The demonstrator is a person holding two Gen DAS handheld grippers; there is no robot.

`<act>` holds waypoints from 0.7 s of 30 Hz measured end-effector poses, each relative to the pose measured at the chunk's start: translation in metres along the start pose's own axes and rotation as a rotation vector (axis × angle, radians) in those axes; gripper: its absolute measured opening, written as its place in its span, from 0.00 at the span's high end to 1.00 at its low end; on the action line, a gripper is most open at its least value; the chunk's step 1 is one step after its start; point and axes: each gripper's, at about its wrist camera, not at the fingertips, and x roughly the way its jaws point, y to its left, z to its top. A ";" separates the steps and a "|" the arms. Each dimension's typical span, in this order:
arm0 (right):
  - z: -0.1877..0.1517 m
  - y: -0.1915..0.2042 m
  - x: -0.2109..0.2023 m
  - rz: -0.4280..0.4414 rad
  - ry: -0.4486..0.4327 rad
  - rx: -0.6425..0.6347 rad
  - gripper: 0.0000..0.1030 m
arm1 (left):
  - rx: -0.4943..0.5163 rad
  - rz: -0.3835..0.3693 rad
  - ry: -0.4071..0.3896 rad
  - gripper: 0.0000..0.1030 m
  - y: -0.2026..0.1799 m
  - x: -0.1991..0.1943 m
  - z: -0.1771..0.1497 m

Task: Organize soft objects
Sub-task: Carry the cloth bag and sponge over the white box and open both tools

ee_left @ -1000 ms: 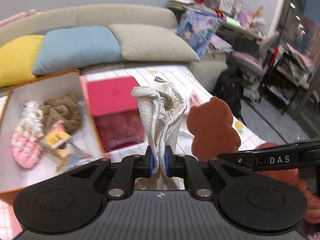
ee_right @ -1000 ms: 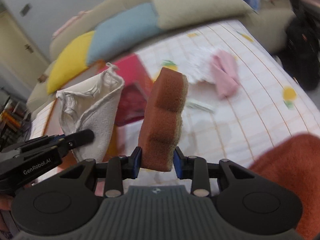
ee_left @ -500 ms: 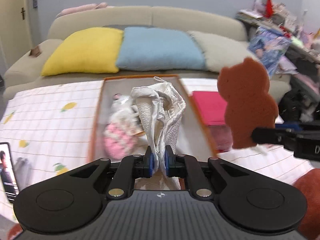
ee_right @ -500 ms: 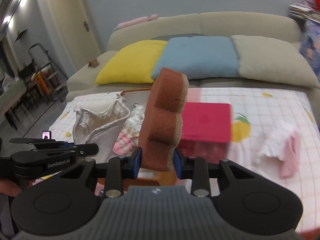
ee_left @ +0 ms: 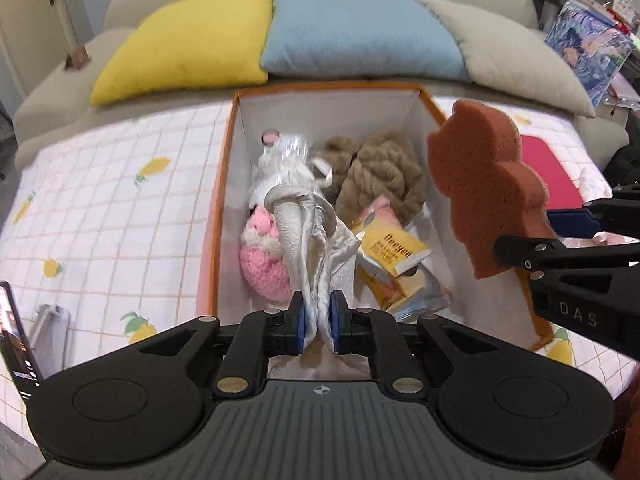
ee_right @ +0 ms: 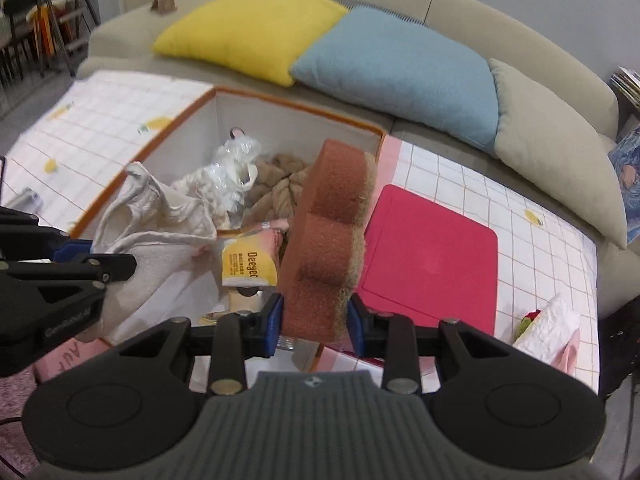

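So both grippers are hanging over the orange-rimmed storage box that sits on the lemon-print checked tablecloth. The left gripper has its jaws pinched nearly together on a scrunched-up white cloth, which sticks up from between the blue pads and dangles above the middle of the box. The right gripper has its jaws clamped on the bottom of a brown bear-shaped sponge, held upright with its tan scrubby side facing right, roughly over the right-hand edge of the box. Inside the box there's a pink and white crocheted thing in clear plastic, a bundle of chunky brown yarn toward the back, and a yellow packet with a few more flat packets under it. Just right of the box is a pink lid or mat lying flat on the cloth, and further right something white and pink, can't tell what exactly. Behind it all is a beige sofa with a yellow cushion, a blue cushion and a grey-beige cushion in a row.
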 end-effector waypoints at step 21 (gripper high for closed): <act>0.007 0.039 0.047 -0.095 0.121 -0.172 0.69 | 0.087 0.005 0.132 0.62 0.003 0.053 0.000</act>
